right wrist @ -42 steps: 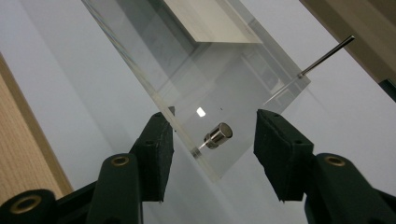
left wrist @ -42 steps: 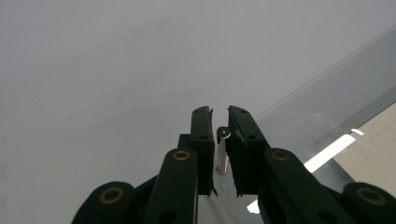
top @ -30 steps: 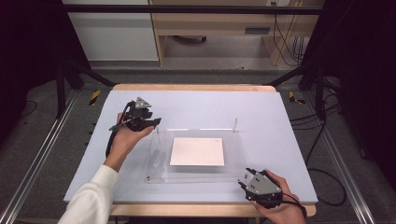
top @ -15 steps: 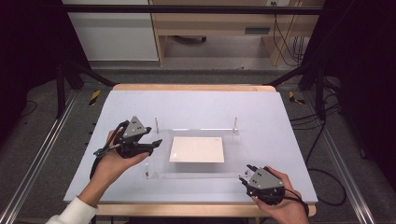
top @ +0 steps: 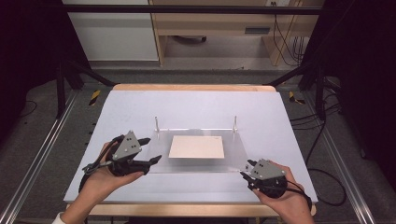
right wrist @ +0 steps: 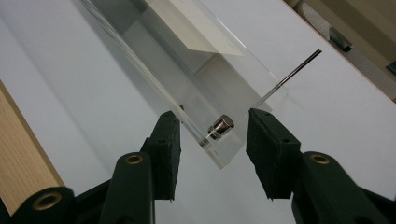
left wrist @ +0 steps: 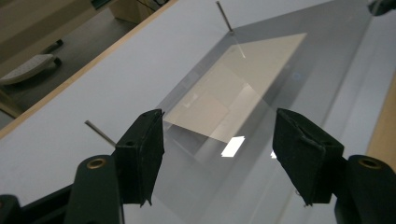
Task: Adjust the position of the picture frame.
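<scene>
Clear acrylic plate [top: 196, 149] flat, long axis left-right, between left gripper [top: 145, 150] and right gripper [top: 246, 170], both jaws released.

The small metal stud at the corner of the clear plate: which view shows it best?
The right gripper view: the metal stud sits large and sharp between that gripper's open jaws, at the corner of the clear plate. In the high view that corner is too small to make it out. The left gripper view looks at the plate's other side.

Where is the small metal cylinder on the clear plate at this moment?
In the right gripper view, the small metal cylinder sits at the near corner of the clear acrylic plate, between the open right gripper's jaws, untouched. A thin metal pin stands beyond it.
</scene>
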Demonstrator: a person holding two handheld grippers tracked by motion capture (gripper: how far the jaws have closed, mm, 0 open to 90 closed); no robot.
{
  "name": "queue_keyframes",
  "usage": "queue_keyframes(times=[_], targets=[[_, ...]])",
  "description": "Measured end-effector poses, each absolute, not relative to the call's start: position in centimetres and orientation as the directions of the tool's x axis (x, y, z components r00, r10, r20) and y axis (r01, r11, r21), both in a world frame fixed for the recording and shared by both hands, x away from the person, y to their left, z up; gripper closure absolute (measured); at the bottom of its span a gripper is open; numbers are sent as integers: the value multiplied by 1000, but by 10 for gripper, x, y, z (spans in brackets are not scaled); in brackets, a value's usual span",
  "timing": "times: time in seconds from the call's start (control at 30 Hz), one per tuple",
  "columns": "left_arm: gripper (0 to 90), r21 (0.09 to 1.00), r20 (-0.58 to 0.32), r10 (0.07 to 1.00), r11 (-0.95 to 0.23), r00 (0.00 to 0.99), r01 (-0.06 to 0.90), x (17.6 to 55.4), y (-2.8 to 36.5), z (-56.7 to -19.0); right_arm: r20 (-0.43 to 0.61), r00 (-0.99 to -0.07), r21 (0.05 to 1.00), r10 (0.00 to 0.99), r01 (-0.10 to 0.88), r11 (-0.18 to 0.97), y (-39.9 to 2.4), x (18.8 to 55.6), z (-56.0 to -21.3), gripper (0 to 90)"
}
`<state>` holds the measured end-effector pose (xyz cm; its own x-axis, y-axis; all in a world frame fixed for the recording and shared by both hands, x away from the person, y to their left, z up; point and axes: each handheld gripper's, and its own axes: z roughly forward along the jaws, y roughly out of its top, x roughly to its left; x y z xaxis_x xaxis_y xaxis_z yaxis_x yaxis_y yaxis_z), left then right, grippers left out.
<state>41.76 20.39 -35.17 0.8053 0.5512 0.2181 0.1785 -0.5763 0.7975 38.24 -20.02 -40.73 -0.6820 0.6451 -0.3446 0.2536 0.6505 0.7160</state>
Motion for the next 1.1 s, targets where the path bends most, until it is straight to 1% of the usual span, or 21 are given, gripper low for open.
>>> queue_keyframes(times=[0.17, 0.23, 0.27, 0.33, 0.4, 0.6, 0.73, 0.8, 1.07, 1.1], targets=[[351, 758, 271, 466, -642, 842, 111, 400, 196, -358, -316, -682, 717, 659, 284, 637, -201, 386, -398, 572], [360, 740, 293, 450, -665, 843, 98, 397, 194, -363, -298, -682, 725, 668, 293, 623, -203, 388, -396, 584], [368, 735, 290, 445, -670, 847, 100, 396, 193, -366, -293, -684, 727, 668, 294, 621, -204, 389, -395, 584], [376, 727, 291, 443, -679, 848, 105, 397, 192, -369, -294, -686, 726, 665, 292, 623, -203, 389, -394, 585], [378, 711, 319, 445, -696, 837, 98, 397, 191, -373, -292, -686, 729, 667, 291, 619, -204, 389, -393, 585], [412, 690, 330, 419, -718, 846, 87, 398, 185, -383, -287, -683, 739, 672, 289, 609, -205, 391, -392, 586], [442, 648, 383, 398, -759, 833, 64, 401, 180, -389, -286, -683, 739, 672, 289, 608, -205, 391, -391, 586], [451, 643, 395, 402, -763, 826, 64, 403, 178, -391, -286, -683, 740, 673, 289, 607, -205, 391, -391, 586], [547, 602, 462, 427, -794, 777, 79, 412, 174, -399, -283, -684, 741, 672, 289, 606, -205, 392, -391, 585], [554, 608, 458, 434, -790, 776, 83, 413, 174, -399, -284, -686, 740, 670, 288, 608, -205, 392, -391, 585]])
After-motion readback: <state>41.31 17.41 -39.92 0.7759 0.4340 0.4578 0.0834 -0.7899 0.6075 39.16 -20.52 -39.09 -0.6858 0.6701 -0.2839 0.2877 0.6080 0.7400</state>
